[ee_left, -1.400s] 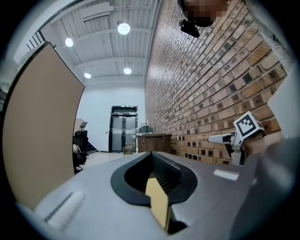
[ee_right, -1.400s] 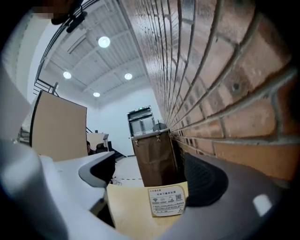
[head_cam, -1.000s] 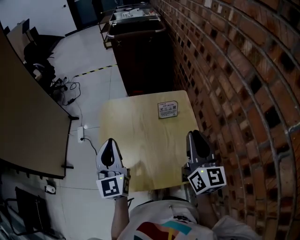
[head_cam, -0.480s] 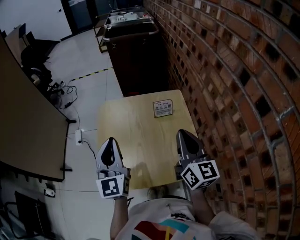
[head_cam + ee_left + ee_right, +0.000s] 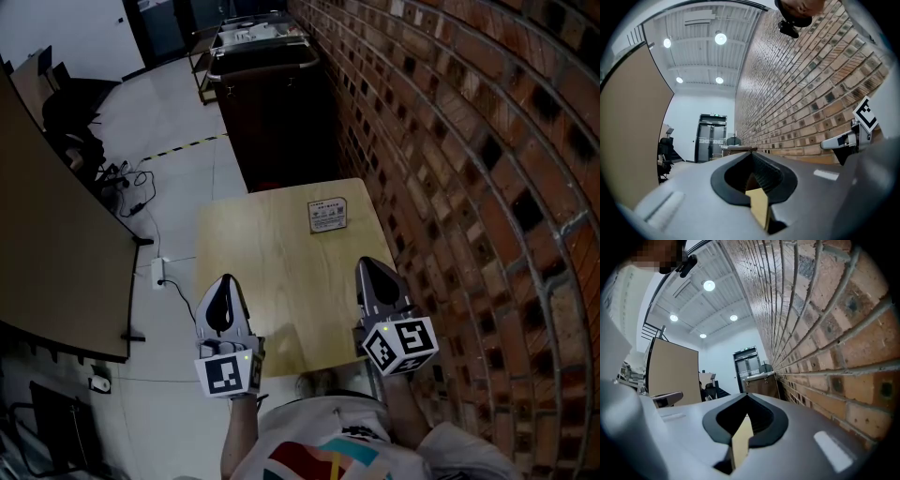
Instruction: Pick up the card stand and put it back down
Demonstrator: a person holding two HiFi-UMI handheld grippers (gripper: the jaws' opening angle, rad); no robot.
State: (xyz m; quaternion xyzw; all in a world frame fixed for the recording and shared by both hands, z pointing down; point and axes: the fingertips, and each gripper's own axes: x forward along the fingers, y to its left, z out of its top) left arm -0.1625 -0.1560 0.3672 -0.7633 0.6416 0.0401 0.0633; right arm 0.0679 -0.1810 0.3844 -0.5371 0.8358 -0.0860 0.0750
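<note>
The card stand [image 5: 327, 215], a small white printed sign, stands on the far right part of the light wooden table [image 5: 272, 272]. Both grippers hover at the table's near edge, well short of the stand. My left gripper [image 5: 223, 283] is at the near left corner, its jaws closed to a point with nothing in them, as the left gripper view [image 5: 751, 153] also shows. My right gripper [image 5: 368, 264] is over the near right corner beside the wall. It is shut and holds nothing, and its jaws [image 5: 746, 395] meet in the right gripper view.
A brick wall [image 5: 469, 169] runs along the table's right side. A dark cabinet [image 5: 272, 103] stands just beyond the far edge. At the left are a tan partition [image 5: 56, 244], a power strip with cables [image 5: 161, 270] on the floor and a dark chair [image 5: 70, 112].
My right gripper has shifted a little to the left and forward over the table's near right corner. The left gripper and the card stand have stayed where they were.
</note>
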